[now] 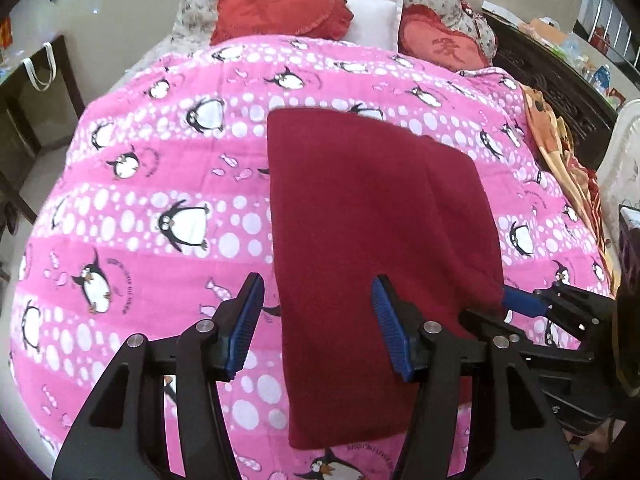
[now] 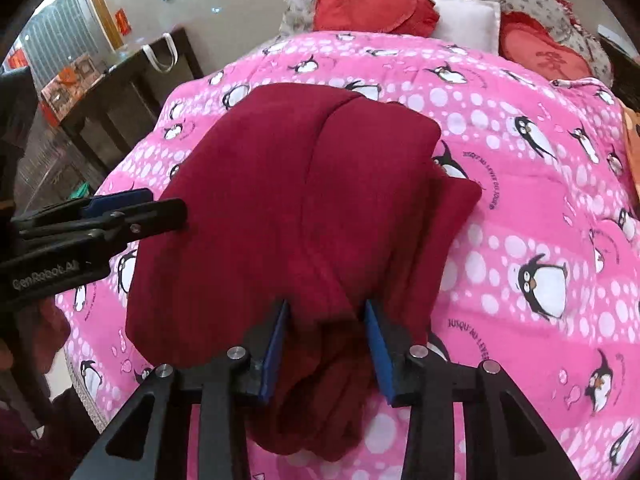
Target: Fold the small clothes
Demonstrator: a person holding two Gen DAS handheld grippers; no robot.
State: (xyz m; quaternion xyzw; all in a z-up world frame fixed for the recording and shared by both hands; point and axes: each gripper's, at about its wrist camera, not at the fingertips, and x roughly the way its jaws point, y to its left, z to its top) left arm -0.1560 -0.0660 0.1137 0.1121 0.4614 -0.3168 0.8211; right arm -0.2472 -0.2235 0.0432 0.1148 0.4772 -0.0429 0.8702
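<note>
While on the pink quilt: maroon garment bunched in right gripper's pinch; left gripper spread, empty.

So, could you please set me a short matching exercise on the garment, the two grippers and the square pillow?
Things:
1. dark red garment
2. left gripper
3. right gripper
4. white pillow

States:
A. between two red heart cushions
B. lying on the pink penguin quilt
C. bunched red cloth between its pads
D. open over the garment's left edge

Pairs: 1-B, 2-D, 3-C, 4-A
</note>
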